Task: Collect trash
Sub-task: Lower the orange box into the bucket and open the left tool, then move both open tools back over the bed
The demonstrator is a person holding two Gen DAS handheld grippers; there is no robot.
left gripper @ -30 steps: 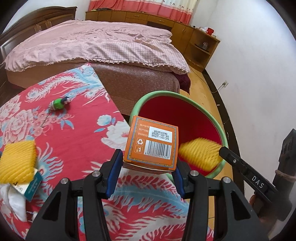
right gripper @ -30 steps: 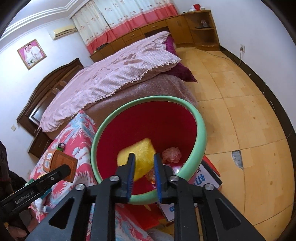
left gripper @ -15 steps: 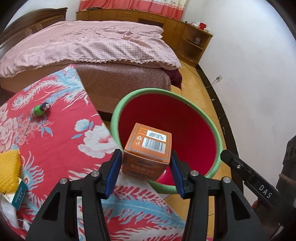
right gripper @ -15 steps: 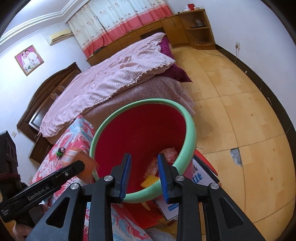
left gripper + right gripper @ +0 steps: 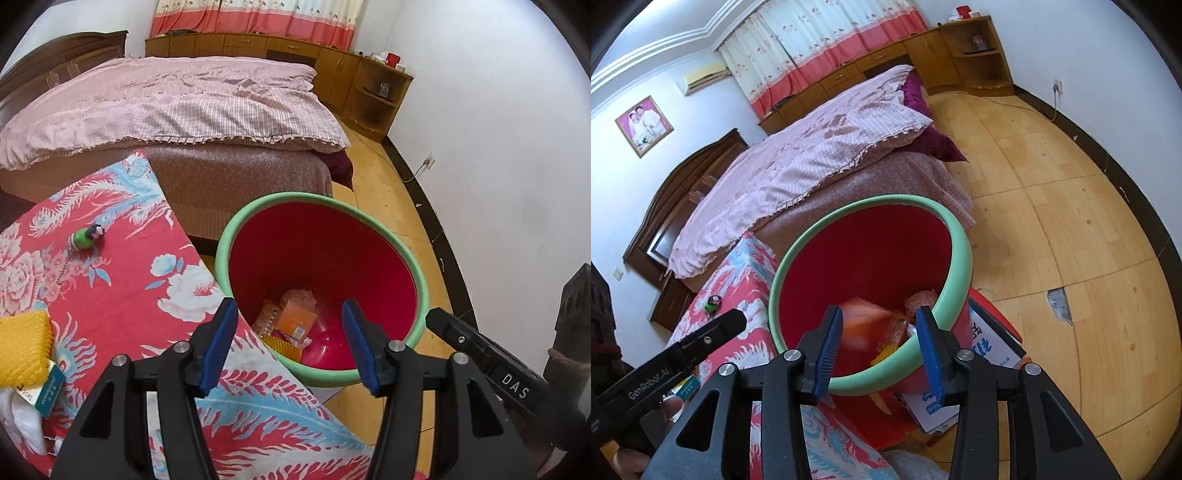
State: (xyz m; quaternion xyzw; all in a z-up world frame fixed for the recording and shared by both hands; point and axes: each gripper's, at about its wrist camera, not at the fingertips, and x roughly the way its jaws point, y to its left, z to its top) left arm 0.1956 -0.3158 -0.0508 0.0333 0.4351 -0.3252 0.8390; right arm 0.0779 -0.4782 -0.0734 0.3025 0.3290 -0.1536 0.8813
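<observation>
A red bin with a green rim [image 5: 421, 284] [image 5: 962, 254] stands on the floor beside the table. The orange box [image 5: 297, 319] lies inside it among other trash, beside a yellow foam net [image 5: 282, 347]; in the right wrist view the orange box [image 5: 860, 325] is a blur. My left gripper [image 5: 290, 341] is open and empty above the bin's near rim. My right gripper [image 5: 879, 349] is open and empty over the bin's near edge. On the table's left lie another yellow foam net [image 5: 22, 347], a teal-labelled carton [image 5: 46, 389] and white tissue [image 5: 22, 421].
The table has a red floral cloth [image 5: 122, 280] with a small green toy [image 5: 86, 236] on it. A bed [image 5: 177, 110] stands behind the table. Flat cardboard packaging [image 5: 990, 343] lies on the wooden floor under the bin. White wall on the right.
My left gripper opened and the orange box dropped into the bin. The right gripper opened wider. The yellow net settled at the bin's bottom.
</observation>
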